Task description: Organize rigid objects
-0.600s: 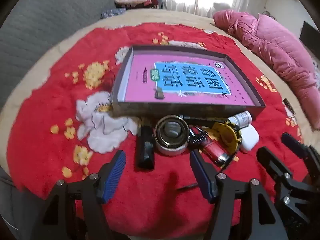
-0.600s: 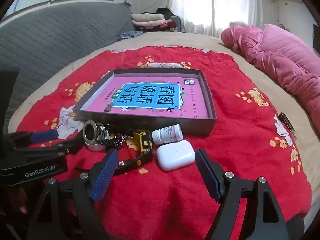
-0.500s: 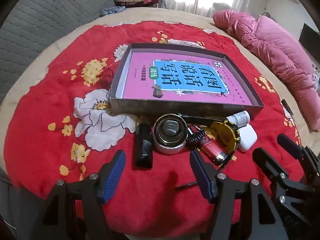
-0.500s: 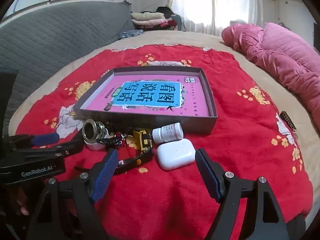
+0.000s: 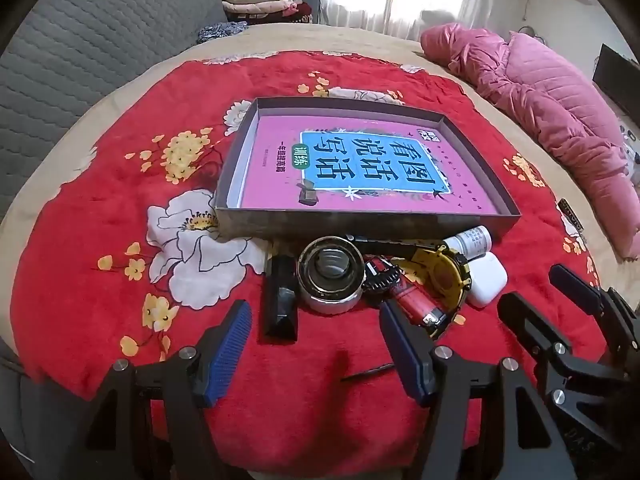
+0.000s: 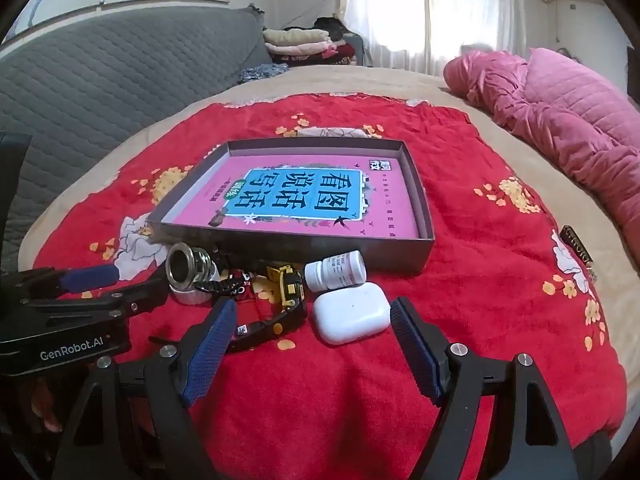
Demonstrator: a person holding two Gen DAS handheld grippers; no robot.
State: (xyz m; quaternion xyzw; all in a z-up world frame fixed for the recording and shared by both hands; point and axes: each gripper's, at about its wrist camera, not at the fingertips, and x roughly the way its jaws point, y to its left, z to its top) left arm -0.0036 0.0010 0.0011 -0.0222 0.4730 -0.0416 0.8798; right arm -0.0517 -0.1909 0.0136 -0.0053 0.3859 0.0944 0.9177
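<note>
A shallow dark box (image 5: pixel 360 224) (image 6: pixel 304 246) with a pink book inside lies on the red floral blanket. Small objects sit in a row before its near wall: a black block (image 5: pixel 279 300), a round metal part (image 5: pixel 330 274) (image 6: pixel 185 267), a red lighter (image 5: pixel 416 305), a yellow-and-black watch (image 5: pixel 448 276) (image 6: pixel 289 290), a white pill bottle (image 5: pixel 472 241) (image 6: pixel 335 271) and a white earbud case (image 5: pixel 486 282) (image 6: pixel 351 313). My left gripper (image 5: pixel 316 346) is open and empty, just short of the metal part. My right gripper (image 6: pixel 310 348) is open and empty, just short of the earbud case.
A grey quilted headboard (image 6: pixel 100 80) stands at the left. A pink padded jacket (image 5: pixel 552 108) (image 6: pixel 560 120) lies at the right. Folded clothes (image 6: pixel 300 42) are stacked at the back. The blanket's front edge runs close under both grippers.
Both views have pulled back and risen slightly, so the box and objects sit a little farther away. Both grippers stay open. No object has moved.
</note>
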